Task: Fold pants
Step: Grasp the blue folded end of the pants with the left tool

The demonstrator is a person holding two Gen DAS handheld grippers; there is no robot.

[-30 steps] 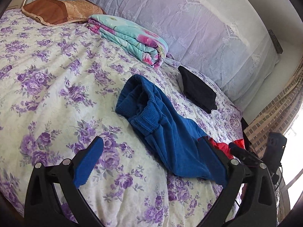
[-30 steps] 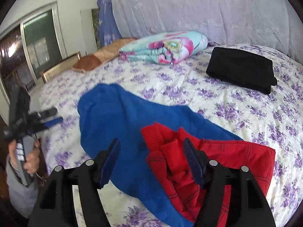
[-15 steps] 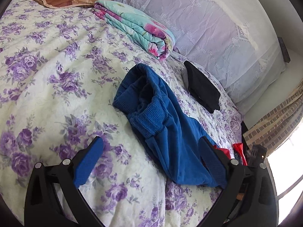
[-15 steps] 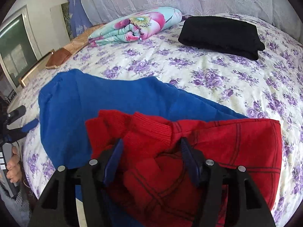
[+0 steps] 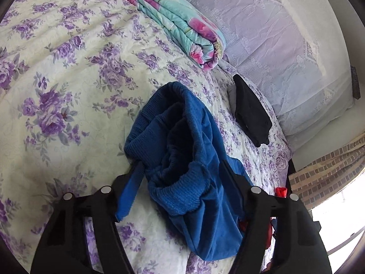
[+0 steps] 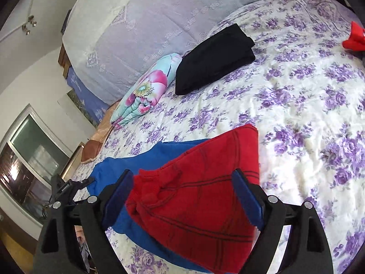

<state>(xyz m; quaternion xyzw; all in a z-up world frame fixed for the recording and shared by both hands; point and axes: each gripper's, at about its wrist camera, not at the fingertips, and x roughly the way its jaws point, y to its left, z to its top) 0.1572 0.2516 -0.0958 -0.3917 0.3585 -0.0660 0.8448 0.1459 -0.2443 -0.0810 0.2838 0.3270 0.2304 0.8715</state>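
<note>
While the blue pants (image 5: 182, 159) lie crumpled on the quilted bedspread (image 5: 68, 91), a pale cloth printed with purple roses, the left gripper (image 5: 182, 196) straddles their ribbed waistband. Its jaws have just been closing; the soft, fleecy fabric bunches between the two blue pads, and the left pad (image 5: 130, 196) sits at the knit hem, though a firm pinch cannot be made out. The waistband gapes in a rounded, puckered opening toward twelve o'clock of the gripper.

In the right wrist view the right gripper (image 6: 182, 196) has just been opening its jaws, which stand wide on either side of a red knit garment (image 6: 200, 194) crossed by thin dark lines. The red cloth rises in a triangular peak between the pads and touches both, but a true grip cannot be told. The same blue pants (image 6: 146, 159) spread beneath and beyond it toward ten o'clock.

At twelve o'clock of the red piece rests a flat, neatly folded black garment (image 6: 214, 59), matte and rectangular. At its nine o'clock lies a rolled quilt (image 6: 146, 91), turquoise with pink blossoms. Behind both stands a padded headboard (image 6: 159, 22) draped in pale embossed lace. A small scrap of red fabric (image 6: 353, 36) sits at the bedspread's two o'clock edge.
</note>
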